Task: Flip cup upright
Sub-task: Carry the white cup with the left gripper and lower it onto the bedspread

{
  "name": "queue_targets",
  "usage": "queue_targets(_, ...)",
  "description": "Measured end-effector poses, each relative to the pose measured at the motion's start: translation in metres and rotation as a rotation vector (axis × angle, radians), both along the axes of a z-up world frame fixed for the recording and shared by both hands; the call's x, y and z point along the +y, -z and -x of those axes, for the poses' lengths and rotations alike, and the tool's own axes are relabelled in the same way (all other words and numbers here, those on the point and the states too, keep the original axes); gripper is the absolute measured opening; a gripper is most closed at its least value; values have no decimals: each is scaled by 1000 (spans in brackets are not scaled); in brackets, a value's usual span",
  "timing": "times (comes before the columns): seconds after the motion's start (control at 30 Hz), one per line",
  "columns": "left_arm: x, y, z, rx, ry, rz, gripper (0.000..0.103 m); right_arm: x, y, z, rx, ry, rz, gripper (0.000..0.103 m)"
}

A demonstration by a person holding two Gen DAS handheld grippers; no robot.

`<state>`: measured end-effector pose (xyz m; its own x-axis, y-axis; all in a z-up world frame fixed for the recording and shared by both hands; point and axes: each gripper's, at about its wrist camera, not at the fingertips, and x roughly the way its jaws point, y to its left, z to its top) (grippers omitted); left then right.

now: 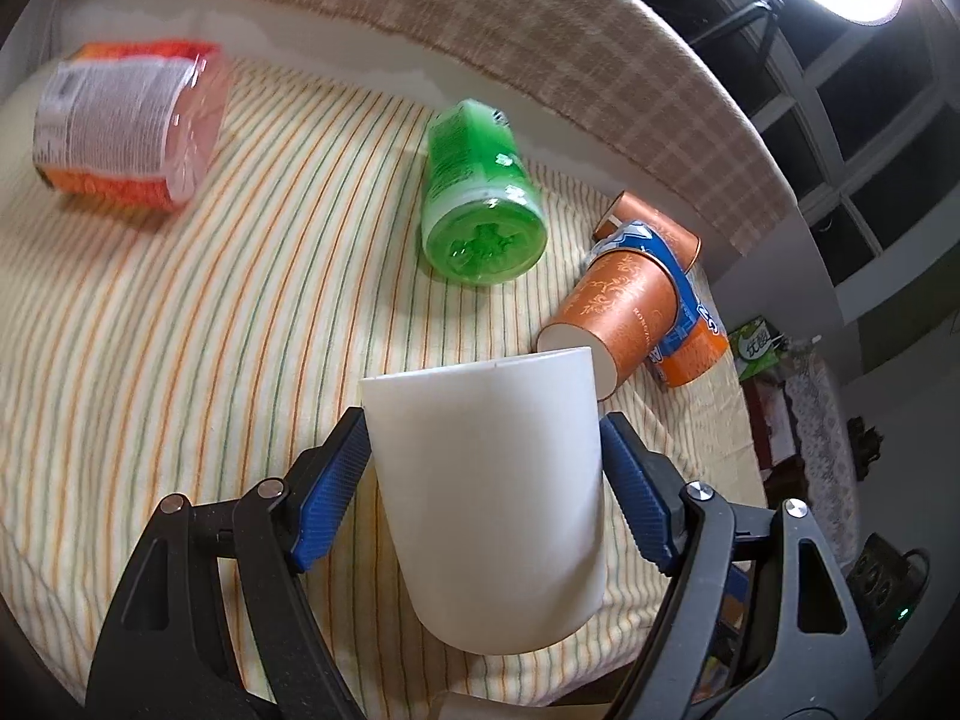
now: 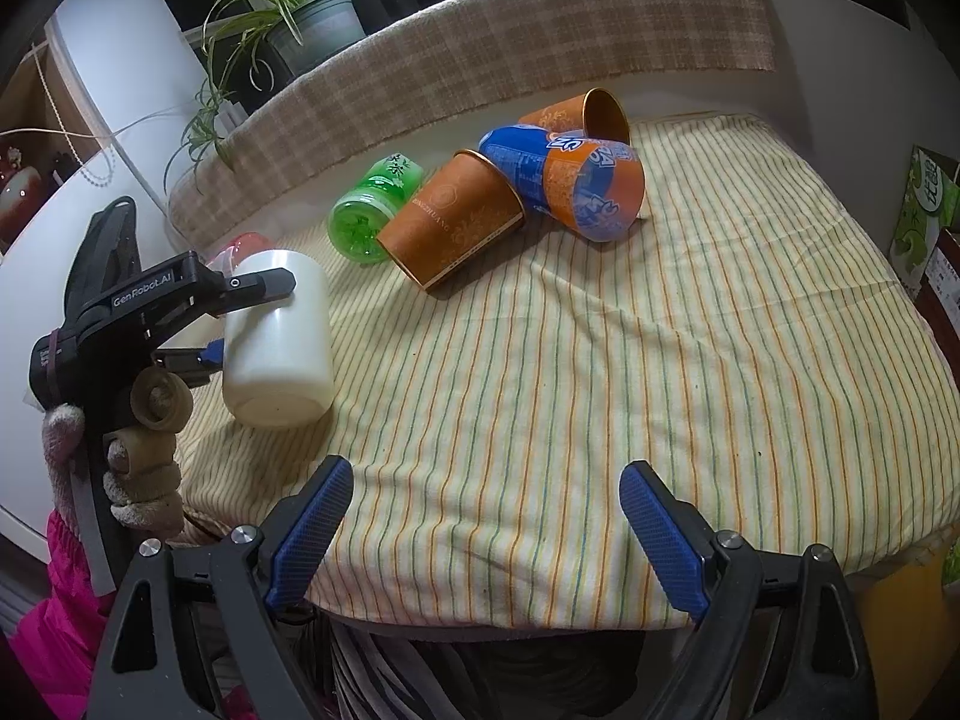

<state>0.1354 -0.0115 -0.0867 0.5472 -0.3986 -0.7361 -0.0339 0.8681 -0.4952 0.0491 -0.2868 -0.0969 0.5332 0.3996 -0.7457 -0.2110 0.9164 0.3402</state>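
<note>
My left gripper (image 1: pixel 483 468) is shut on a plain white cup (image 1: pixel 489 492), its blue pads pressing both sides. In the right wrist view the white cup (image 2: pixel 279 339) is held at the left, just above the striped cloth (image 2: pixel 600 390), with its mouth up and tilted slightly. The left gripper's black body (image 2: pixel 150 300) and a gloved hand (image 2: pixel 138 480) hold it there. My right gripper (image 2: pixel 486 528) is open and empty over the cloth's near edge, well right of the cup.
An orange paper cup (image 2: pixel 456 219) lies on its side mid-cloth, against an orange-blue bottle (image 2: pixel 570 180) and a second orange cup (image 2: pixel 588 114). A green jar (image 2: pixel 372 210) lies beside them. An orange packet (image 1: pixel 126 126) lies far left. A plant pot (image 2: pixel 318 24) stands behind the plaid backrest.
</note>
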Motion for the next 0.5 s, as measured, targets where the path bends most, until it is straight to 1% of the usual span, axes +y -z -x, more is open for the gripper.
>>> queue_targets(0.17, -9, -13, 2, -79, 9, -96, 79, -1, 1, 0, 4, 6, -6, 92)
queue_targets(0.3, -12, -17, 1, -115, 12, -143, 79, -2, 2, 0, 8, 7, -10, 92)
queue_targets(0.5, -20, -21, 0, -188, 9, -253, 79, -3, 3, -1, 11, 13, -19, 92)
